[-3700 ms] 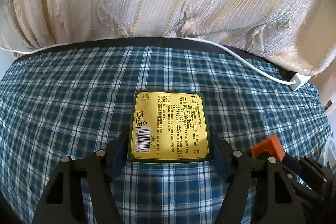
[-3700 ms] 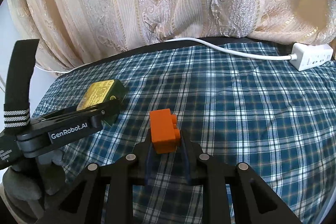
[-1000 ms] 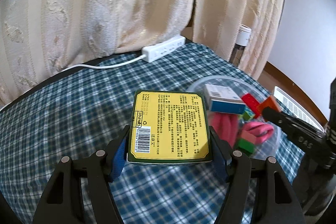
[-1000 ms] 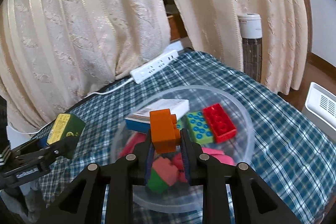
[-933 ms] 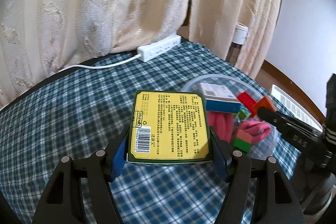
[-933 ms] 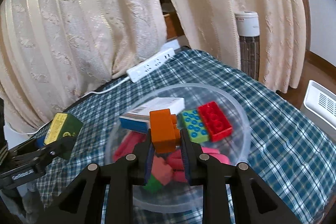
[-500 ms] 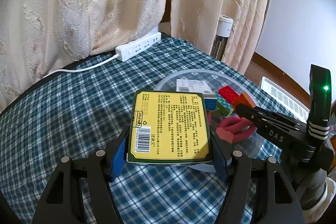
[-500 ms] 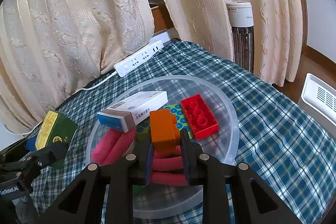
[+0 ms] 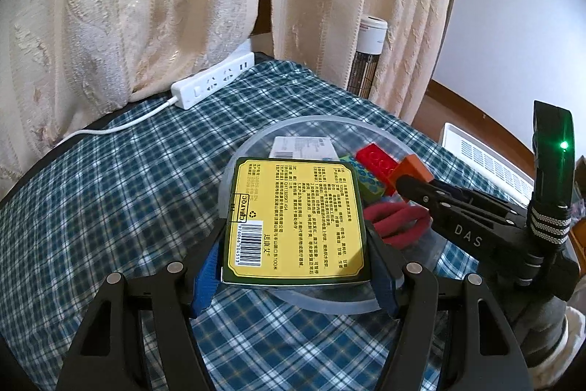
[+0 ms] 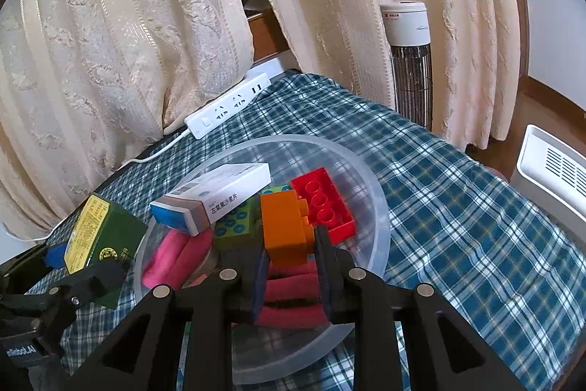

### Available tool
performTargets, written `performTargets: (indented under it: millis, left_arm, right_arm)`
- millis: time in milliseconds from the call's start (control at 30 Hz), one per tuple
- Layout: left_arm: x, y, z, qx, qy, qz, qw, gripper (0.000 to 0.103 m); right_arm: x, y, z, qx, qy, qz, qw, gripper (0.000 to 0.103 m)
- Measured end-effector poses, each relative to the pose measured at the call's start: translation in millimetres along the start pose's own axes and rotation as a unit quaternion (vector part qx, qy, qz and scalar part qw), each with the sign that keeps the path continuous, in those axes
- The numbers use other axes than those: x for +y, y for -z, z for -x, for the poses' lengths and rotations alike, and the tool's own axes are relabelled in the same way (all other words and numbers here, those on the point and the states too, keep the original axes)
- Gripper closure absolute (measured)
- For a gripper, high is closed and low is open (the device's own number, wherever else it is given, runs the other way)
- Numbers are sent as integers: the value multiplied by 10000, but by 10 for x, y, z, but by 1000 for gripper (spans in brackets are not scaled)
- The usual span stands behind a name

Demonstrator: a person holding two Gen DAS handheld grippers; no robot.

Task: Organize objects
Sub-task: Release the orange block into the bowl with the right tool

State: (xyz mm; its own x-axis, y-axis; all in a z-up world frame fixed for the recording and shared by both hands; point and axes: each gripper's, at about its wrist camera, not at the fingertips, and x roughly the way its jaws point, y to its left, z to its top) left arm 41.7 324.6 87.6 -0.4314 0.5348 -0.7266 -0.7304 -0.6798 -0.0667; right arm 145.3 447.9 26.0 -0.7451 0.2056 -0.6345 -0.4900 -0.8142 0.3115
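A clear plastic bowl (image 10: 377, 207) stands on the blue plaid cloth. In it lie a white-and-blue box (image 10: 216, 196), a red brick (image 10: 324, 207), a green brick with blue studs (image 10: 236, 226) and pink pieces (image 10: 175, 259). My right gripper (image 10: 291, 266) hangs low over the bowl with an orange brick (image 10: 285, 226) between its pads. Its jaws are starting to open, and the brick still sits in them. My left gripper (image 9: 295, 262) is shut on a green box with a yellow label (image 9: 296, 215), held over the bowl's near left rim (image 9: 329, 121).
A white power strip (image 10: 229, 105) with its cable lies at the table's far edge under cream curtains (image 10: 128, 43). Beyond the table stand a white tower fan (image 10: 408, 61) and a white slatted appliance (image 10: 553, 178). The plaid cloth (image 9: 110, 189) spreads left of the bowl.
Both grippers have moved in over the bowl. The orange brick has sunk lower among the bowl's contents, and the green-and-yellow box now overlaps the bowl's rim.
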Motion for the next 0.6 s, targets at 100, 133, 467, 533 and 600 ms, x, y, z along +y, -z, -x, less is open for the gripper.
performTargets:
  millis: [100, 133, 467, 533, 600]
  left_arm:
    - [-44, -6, -31, 36, 14, -33, 10000, 33]
    - [-55, -7, -40, 45, 14, -44, 10000, 33]
    - [-217, -42, -124, 99, 127, -199, 9997, 33]
    - [-272, -53, -148, 112, 183, -250, 9995, 33]
    - [-332, -71, -169, 111, 252, -306, 9992, 33]
  right_arm:
    - [-11, 13, 11, -50, 48, 29, 10000, 74]
    - [-18, 18, 14, -62, 56, 26, 10000, 73]
    - [-121, 10, 93, -196, 44, -45, 9998, 73]
    - [-152, 11, 110, -216, 35, -69, 9997, 73]
    - [-189, 10, 140, -250, 23, -108, 9996, 73]
